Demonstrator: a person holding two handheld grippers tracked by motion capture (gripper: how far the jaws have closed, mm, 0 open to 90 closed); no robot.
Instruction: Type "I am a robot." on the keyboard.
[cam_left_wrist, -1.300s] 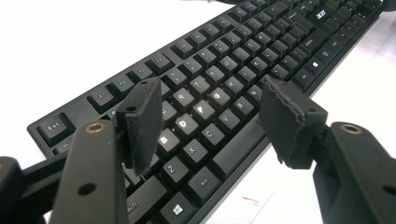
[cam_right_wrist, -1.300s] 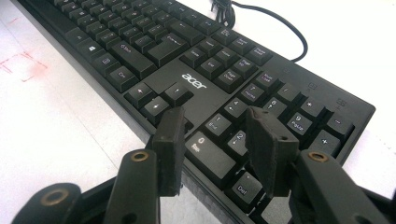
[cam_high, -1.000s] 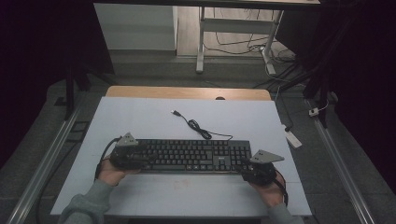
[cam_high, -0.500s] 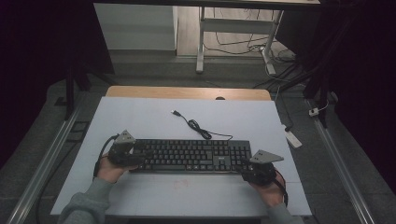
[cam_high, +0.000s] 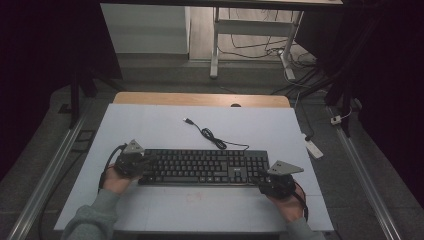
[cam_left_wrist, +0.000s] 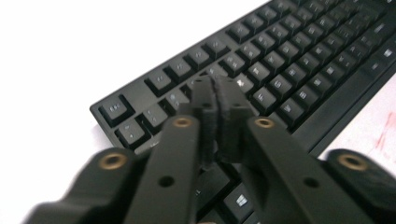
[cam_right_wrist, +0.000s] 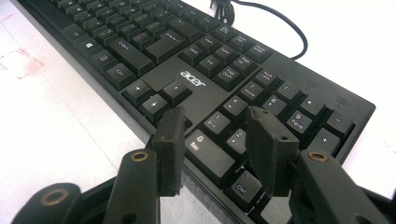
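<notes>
A black Acer keyboard (cam_high: 205, 167) lies across the near half of the white table (cam_high: 150, 130). Its cable (cam_high: 212, 136) curls away toward the far side and ends in a loose USB plug (cam_high: 187, 120). My left gripper (cam_high: 134, 162) is at the keyboard's left end. In the left gripper view it (cam_left_wrist: 217, 91) is shut, pads pressed together with nothing between them, just over the left-hand keys (cam_left_wrist: 261, 70). My right gripper (cam_high: 276, 184) is at the right end. There it (cam_right_wrist: 215, 122) stands open over the number pad (cam_right_wrist: 261, 107), its tips on either side of the zero key.
A wooden strip (cam_high: 200, 99) runs along the table's far edge. A white power strip (cam_high: 313, 147) lies on the floor to the right, with cables and a desk frame (cam_high: 215, 45) beyond. Metal rails (cam_high: 45, 180) run beside the table.
The left hand has shifted a hair at the keyboard's left end. The keyboard and the right gripper stay where they were.
</notes>
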